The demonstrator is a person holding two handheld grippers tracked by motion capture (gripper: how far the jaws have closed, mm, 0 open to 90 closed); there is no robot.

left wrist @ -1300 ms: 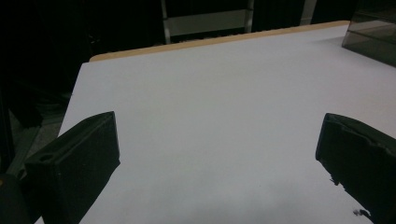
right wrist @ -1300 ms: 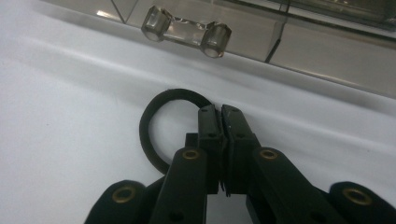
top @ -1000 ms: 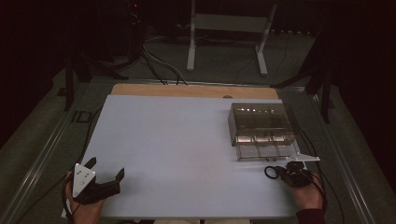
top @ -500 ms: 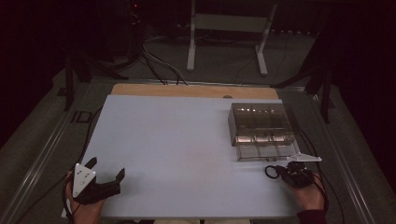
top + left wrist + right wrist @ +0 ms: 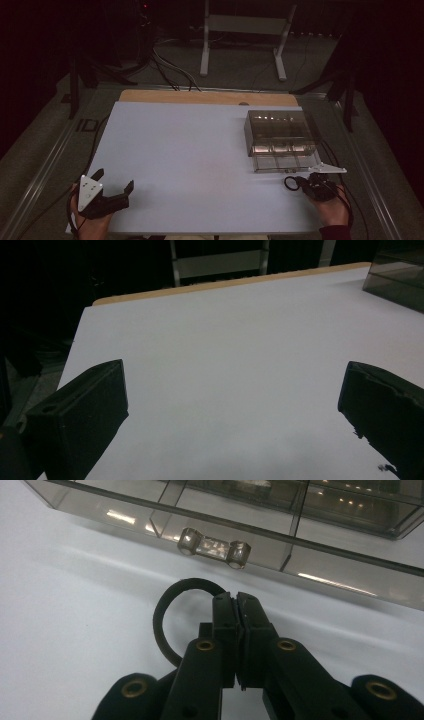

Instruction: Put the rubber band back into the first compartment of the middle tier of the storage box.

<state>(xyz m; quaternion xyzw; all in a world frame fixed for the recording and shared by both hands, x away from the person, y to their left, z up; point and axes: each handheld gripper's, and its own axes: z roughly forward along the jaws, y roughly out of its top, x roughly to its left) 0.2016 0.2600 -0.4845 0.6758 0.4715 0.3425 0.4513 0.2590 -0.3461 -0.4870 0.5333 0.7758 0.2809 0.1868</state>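
Observation:
A smoky clear plastic drawer box (image 5: 279, 137) stands at the right of the white table top (image 5: 200, 160), its lowest drawer pulled out a little, with a clear handle (image 5: 209, 547). Just in front of it my right gripper (image 5: 300, 182) is shut on a black rubber ring (image 5: 167, 615); the ring loops out to the left of the closed jaws (image 5: 290, 182). My left gripper (image 5: 114, 181) sits at the near left corner, jaws wide apart with nothing between them; bare table lies ahead of its fingers (image 5: 80, 410).
A wooden strip (image 5: 207, 96) runs along the table's far edge. Beyond it stand a white metal frame (image 5: 245, 35) and cables on a dark floor. Metal rails (image 5: 45, 170) flank the table on both sides.

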